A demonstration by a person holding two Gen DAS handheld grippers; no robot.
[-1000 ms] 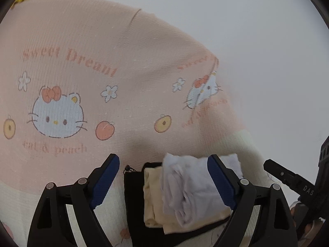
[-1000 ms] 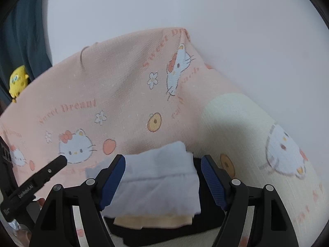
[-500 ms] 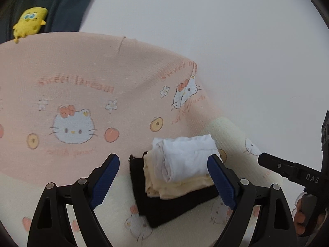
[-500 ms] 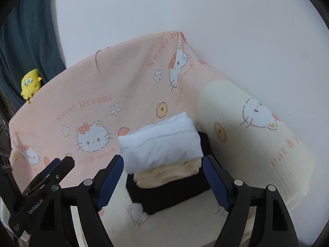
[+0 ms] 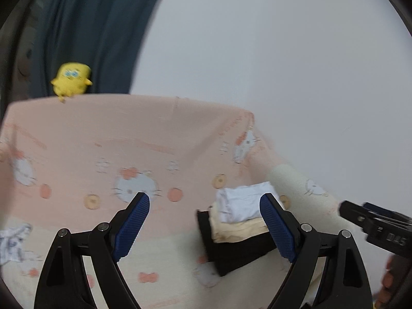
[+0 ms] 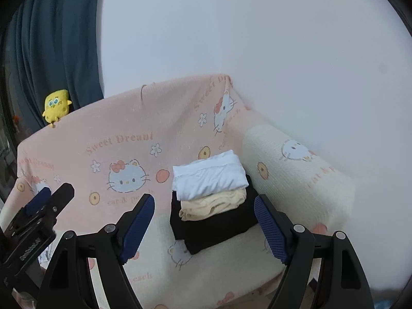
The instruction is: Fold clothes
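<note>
Jaws apart (right just widening), clear of folded stack (image 6: 209,195); left view blurred.

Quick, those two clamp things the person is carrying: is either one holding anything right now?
Left hand-held gripper: open, holding nothing.
Right hand-held gripper: open and just been widening, nothing between its jaws; the folded pile lies beyond it.

"Sweet Dreant" on pink sofa cover (image 6: 128,118), "DAS" on right gripper (image 5: 381,229)
</note>
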